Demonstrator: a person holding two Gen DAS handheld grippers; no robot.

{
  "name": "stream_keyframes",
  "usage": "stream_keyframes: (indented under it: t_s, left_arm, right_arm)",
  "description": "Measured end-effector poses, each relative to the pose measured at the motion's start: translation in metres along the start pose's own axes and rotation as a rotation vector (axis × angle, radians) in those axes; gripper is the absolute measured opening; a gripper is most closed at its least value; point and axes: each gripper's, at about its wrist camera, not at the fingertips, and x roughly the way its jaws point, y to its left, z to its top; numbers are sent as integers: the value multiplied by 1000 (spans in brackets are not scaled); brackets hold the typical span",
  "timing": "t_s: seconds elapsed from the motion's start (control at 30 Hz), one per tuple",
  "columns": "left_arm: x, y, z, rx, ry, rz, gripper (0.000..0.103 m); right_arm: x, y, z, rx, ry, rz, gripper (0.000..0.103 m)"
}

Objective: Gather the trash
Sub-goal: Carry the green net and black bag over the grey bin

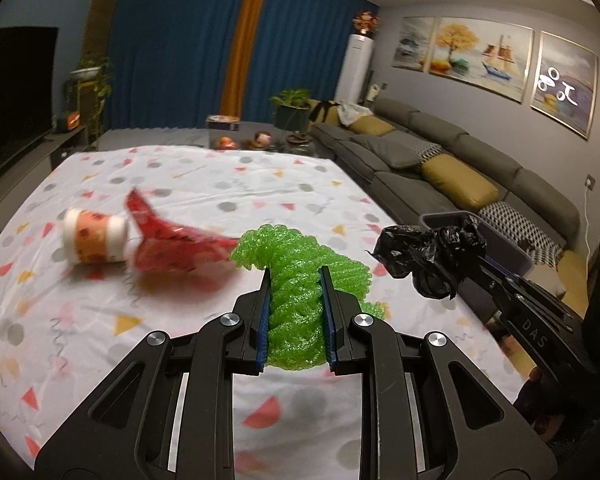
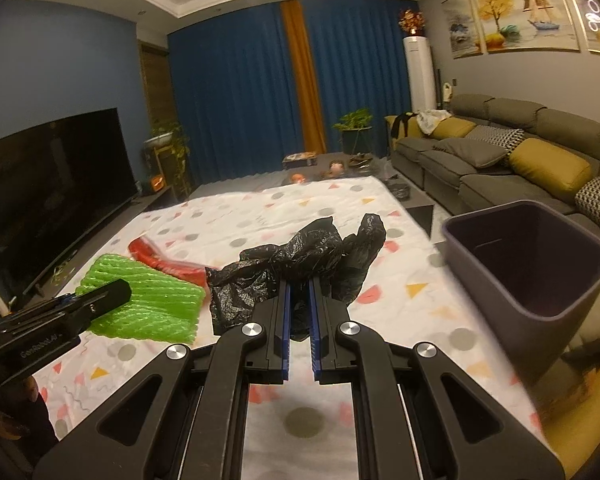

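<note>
Both hands were carrying trash above the patterned worktop (image 2: 260,216). Left gripper (image 1: 294,312) had its fingers pinching the green foam net (image 1: 300,276); right gripper (image 2: 299,320) had fingers nearly together on a crumpled black plastic bag (image 2: 300,256). Dark bin (image 2: 532,264) stood right, near the sofa. Best approach, IMO: get fully over the rim before letting go, one at a time. Paper cup (image 1: 96,236) & red wrapper (image 1: 168,240) lay far left on the worktop.

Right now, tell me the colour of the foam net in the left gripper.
Bright green foam net, clearest in the left wrist view.
</note>
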Motion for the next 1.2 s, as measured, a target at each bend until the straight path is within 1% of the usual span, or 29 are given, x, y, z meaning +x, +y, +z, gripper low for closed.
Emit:
stream_keyframes:
  t_s: [0.3,0.47,0.57,0.73,0.8,0.93,1.03,1.2]
  left_arm:
    - [24,-59,15,93,2,-85,20]
    - [43,-102,29,144,-8,-165,20]
    - [59,-126,36,167,-9,-204,20]
    - [95,-165,45,178,0,-270,20]
    - [110,-178,49,167,1,-297,20]
    - [144,-199,50,160,51,-334,21]
    - [158,-213,47,183,61,-335,21]
    - [174,-224,41,178,83,-363,21]
  right_arm:
    - [-19,-44,8,41,-50,-94,9]
    - [-26,-78,14,75,-84,-192,9]
    - [-28,-101,18,87,-102,-265,9]
    - [-19,-135,20,123,-99,-348,9]
    - [-15,-148,18,138,-86,-368,9]
    - [-5,-168,13,157,-61,-395,9]
    - [-1,-174,9,160,-48,-404,9]
    - [7,-184,5,162,-20,-409,9]
